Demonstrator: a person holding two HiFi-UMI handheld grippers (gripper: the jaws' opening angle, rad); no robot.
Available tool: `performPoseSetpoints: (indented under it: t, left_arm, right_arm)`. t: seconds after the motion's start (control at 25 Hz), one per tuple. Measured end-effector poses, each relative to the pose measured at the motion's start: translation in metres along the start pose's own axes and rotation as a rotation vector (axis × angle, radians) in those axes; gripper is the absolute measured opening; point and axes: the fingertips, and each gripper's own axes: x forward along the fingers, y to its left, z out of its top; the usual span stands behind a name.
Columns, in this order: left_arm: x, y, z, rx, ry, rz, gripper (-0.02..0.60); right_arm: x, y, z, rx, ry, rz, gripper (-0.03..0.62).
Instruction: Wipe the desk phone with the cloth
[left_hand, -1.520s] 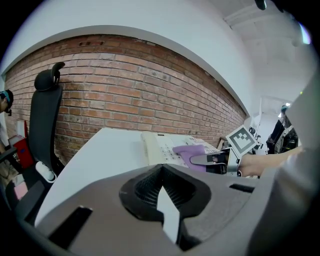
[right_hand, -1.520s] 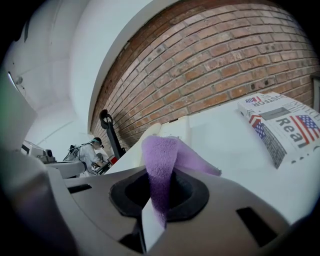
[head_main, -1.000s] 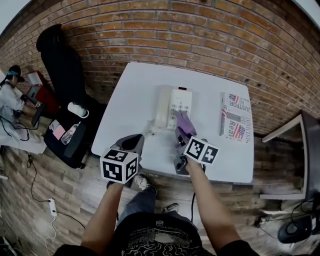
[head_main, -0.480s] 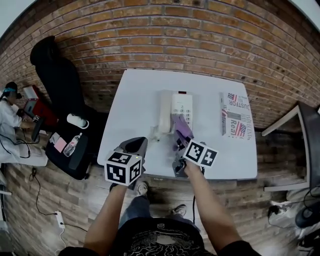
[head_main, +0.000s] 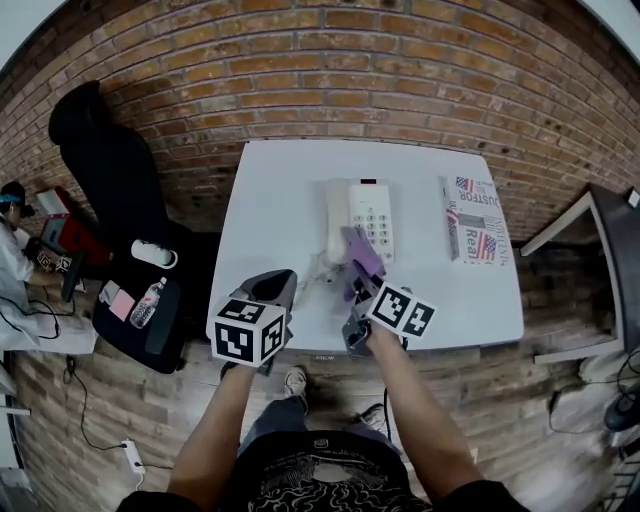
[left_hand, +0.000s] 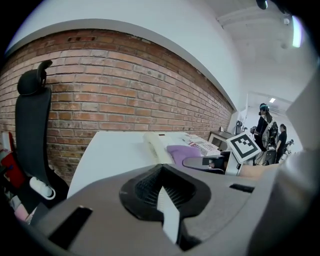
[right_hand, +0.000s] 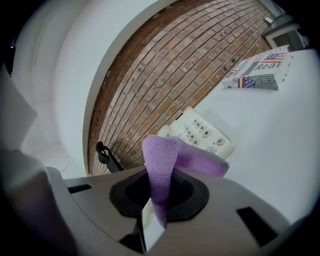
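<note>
A white desk phone (head_main: 362, 215) lies mid-table, handset on its left and keypad (right_hand: 199, 131) on its right. My right gripper (head_main: 356, 285) is shut on a purple cloth (head_main: 362, 254), which drapes over the phone's near end. The right gripper view has the cloth (right_hand: 162, 160) rising from between the jaws and folding toward the phone (right_hand: 215, 142). My left gripper (head_main: 270, 290) hovers at the table's near edge, left of the phone, shut on nothing. Its view looks across the table to the phone (left_hand: 157, 145), the cloth (left_hand: 186, 151) and the right gripper (left_hand: 206, 162).
A folded newspaper (head_main: 477, 222) lies on the white table (head_main: 275, 210) to the right of the phone. A black office chair (head_main: 95, 165) stands to the left of the table, and a brick wall (head_main: 330, 90) runs behind it. A person sits at far left.
The right gripper with the cloth has shifted slightly left over the phone's near end. The left gripper has stayed put. The head view has shifted a little.
</note>
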Motion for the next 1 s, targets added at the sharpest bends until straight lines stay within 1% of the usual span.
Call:
performPoseSetpoints:
  t: [0.2,0.52,0.76,1.0]
  left_arm:
    - [0.005,0.009,0.002,0.022,0.004,-0.048,0.006]
    - [0.022,0.022,0.006,0.047,0.012,-0.138,0.006]
    - [0.034,0.024,0.009,0.075,0.025,-0.209,0.006]
    - [0.044,0.021,0.009,0.1,0.037,-0.26,0.006]
  right_arm:
    - [0.002,0.008,-0.013,0.025,-0.037,-0.022,0.046]
    - [0.006,0.018,-0.027,0.029,-0.074,-0.065,0.046]
    - [0.006,0.021,-0.032,0.037,-0.117,-0.091,0.046]
    - [0.0,0.021,-0.032,-0.007,-0.128,-0.121,0.046]
